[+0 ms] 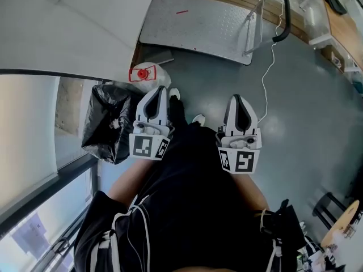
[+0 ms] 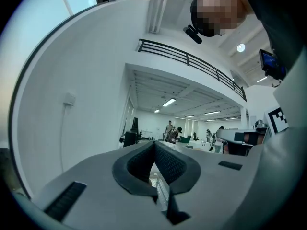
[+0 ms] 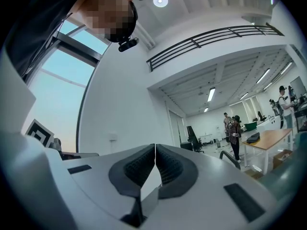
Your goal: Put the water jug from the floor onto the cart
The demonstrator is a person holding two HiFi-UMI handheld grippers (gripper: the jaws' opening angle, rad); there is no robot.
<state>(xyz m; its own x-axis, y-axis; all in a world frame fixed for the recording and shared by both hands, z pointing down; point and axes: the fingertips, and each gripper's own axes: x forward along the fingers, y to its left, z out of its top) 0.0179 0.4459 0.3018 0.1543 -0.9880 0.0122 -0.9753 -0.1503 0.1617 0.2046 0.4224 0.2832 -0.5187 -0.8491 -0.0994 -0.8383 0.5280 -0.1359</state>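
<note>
Left gripper [image 1: 160, 90]: jaws together, nothing between them. Right gripper [image 1: 237, 98]: jaws likewise pressed together, holding nothing. The two are held side by side, apart. Jug [image 1: 152, 76], red-capped, is on the floor just beyond the left jaws' tips, next to a black bag [image 1: 106, 122]. Cart [image 1: 198, 21] stands farther ahead of both jaws.

Black bin bag [image 1: 105, 120], white cable [image 1: 263, 84]
</note>
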